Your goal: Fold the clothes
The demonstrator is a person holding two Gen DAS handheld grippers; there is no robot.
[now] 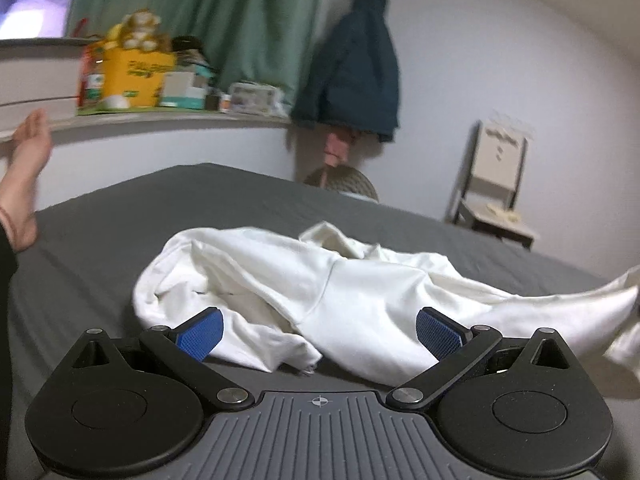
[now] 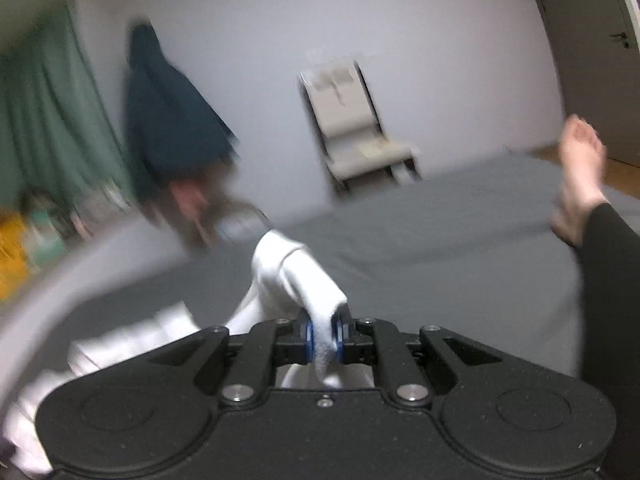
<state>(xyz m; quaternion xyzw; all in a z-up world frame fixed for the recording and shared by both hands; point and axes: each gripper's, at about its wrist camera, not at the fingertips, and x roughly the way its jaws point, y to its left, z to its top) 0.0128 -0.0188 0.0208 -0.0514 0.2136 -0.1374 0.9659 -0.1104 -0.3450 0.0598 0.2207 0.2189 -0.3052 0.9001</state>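
- The crumpled white cotton hoodie (image 1: 304,292) lies bunched on the bed's dark grey sheet (image 1: 120,216), one sleeve stretched off toward the right edge of the left wrist view.
- The left claw (image 1: 320,334) hangs just in front of the heap with its blue-padded fingers (image 1: 202,336) wide apart and nothing between them.
- The right claw (image 2: 323,340) is clamped together on a ribbed end of the hoodie (image 2: 296,280), probably a sleeve cuff. The cloth rises taut from the pads and a short tail hangs below them.
- The right wrist view is heavily smeared, which suggests a quick swing of that arm.
- Risk: only a narrow strip of cuff sits between the pads. A sharp pull could slide it free, and the sleeve would drop back onto the pile.
- Risk: dragging by one sleeve, with the body of the garment not pinned, would likely tow the whole heap across the sheet instead of spreading it flat.
- Risk: the left claw faces layered folds. Closing there could catch several thicknesses at once, or the sheet beneath, and lock the creases in.
- Risk: the person's bare foot (image 1: 28,176) rests on the bed to the left, apart from the cloth. A wide spread could snag against it.
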